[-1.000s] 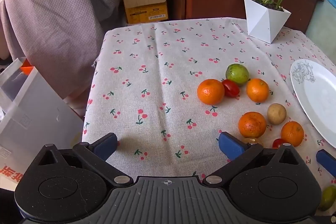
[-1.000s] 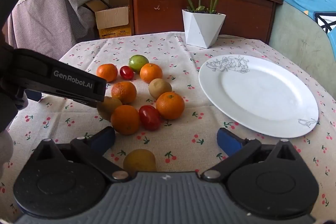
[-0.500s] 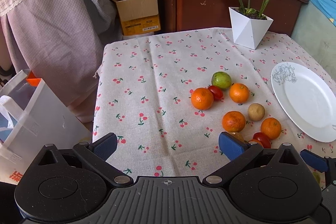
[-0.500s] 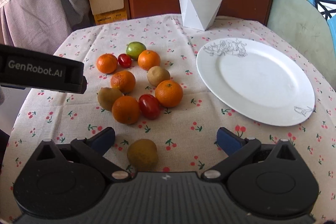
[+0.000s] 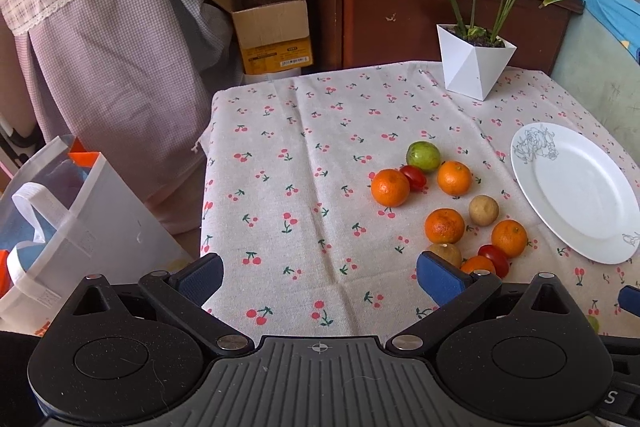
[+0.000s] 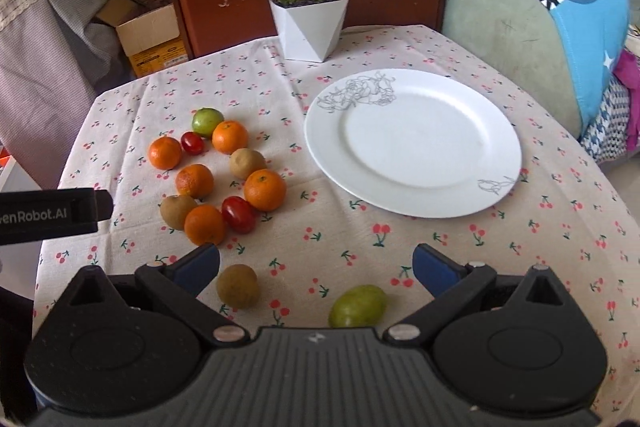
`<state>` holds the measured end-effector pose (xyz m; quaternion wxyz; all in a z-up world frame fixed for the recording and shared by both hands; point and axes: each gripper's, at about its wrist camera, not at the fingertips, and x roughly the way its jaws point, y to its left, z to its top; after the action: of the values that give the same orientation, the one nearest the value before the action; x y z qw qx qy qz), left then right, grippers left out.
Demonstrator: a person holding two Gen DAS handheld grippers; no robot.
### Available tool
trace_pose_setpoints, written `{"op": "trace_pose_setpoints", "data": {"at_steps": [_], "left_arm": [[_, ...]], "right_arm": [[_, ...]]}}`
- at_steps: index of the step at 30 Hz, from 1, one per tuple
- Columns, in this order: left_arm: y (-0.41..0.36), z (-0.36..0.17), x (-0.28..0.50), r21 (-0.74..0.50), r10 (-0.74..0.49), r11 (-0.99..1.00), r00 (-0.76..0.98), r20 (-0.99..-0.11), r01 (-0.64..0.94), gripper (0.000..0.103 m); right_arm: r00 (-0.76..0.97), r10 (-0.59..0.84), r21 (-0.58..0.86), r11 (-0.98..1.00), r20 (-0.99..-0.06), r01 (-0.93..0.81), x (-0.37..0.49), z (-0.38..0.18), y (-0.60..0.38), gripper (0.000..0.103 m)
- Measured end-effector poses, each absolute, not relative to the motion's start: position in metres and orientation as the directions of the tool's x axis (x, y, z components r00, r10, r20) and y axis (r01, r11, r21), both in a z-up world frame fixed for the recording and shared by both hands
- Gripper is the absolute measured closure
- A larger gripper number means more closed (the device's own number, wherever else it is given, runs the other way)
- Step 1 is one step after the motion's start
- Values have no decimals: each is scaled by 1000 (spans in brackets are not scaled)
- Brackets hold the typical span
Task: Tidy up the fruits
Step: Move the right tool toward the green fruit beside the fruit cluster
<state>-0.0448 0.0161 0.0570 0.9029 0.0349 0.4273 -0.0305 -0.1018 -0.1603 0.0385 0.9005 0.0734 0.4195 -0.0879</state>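
Observation:
Several oranges [image 6: 265, 189], two red tomatoes [image 6: 239, 213], brown kiwis [image 6: 247, 163] and a green fruit [image 6: 207, 121] lie clustered on the cherry-print tablecloth [image 6: 280, 99], left of an empty white plate [image 6: 412, 141]. A lone kiwi [image 6: 237, 285] and a green fruit [image 6: 357, 306] lie just in front of my right gripper [image 6: 316, 265], which is open and empty above the near table edge. My left gripper [image 5: 318, 277] is open and empty over the table's near left part; the cluster [image 5: 444, 225] and plate [image 5: 576, 191] are to its right.
A white potted plant [image 6: 308, 27] stands at the back of the table. A wooden cabinet [image 5: 440, 15] and a cardboard box [image 5: 272, 27] are behind it. A white bag [image 5: 60, 227] sits on the floor at the left. A cushioned seat [image 6: 540, 27] is at the right.
Both grippers have pulled back and risen, so more of the table shows. The green fruit near the right gripper has come into view. Both stay open.

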Motion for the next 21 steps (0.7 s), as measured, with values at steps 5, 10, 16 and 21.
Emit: {"op": "trace_pose_setpoints", "data": {"at_steps": [5, 10, 16, 21], "left_arm": [[17, 57, -49, 33, -24, 996, 623, -782, 80, 0], [14, 54, -52, 45, -15, 996, 613, -790, 82, 0], [12, 51, -53, 53, -8, 995, 603, -798, 82, 0], [9, 48, -54, 62, -7, 993, 599, -801, 96, 0]], "right_arm": [[633, -94, 96, 961, -769, 259, -108, 46, -166, 2], [600, -102, 70, 964, -794, 258, -105, 42, -163, 2], [572, -106, 84, 952, -814, 295, -104, 39, -167, 2], [555, -134, 58, 948, -821, 314, -102, 37, -168, 3]]}}
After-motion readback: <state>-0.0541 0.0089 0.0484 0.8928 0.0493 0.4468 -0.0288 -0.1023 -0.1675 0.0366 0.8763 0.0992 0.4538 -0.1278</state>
